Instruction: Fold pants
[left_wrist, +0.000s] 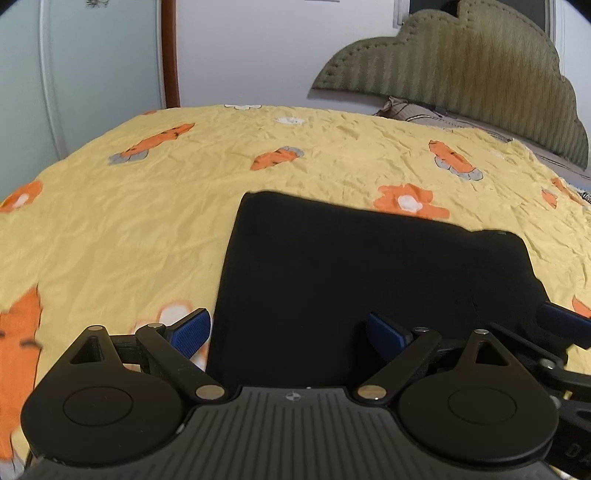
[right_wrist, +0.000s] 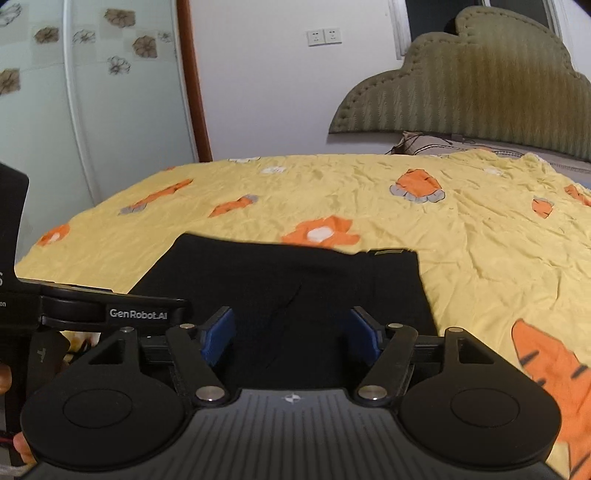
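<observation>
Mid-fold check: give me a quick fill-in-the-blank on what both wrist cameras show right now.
1. The folded black fabric pants lie on a yellow bedsheet printed with orange ____.
2. The right tool has its blue pads ____, gripping nothing.
3. The left tool has its pads apart, with the pants' left ____ between them.
4. Behind the bed stands an olive padded ____.

Missing: carrots; open; edge; headboard

Open yellow bedspread (right_wrist: 461, 258) is left free to the left, right and far side of the folded black pants (right_wrist: 295, 280). The far right is closed off by the headboard (right_wrist: 461, 92); 2 grippers are crowded together at the near edge.
</observation>
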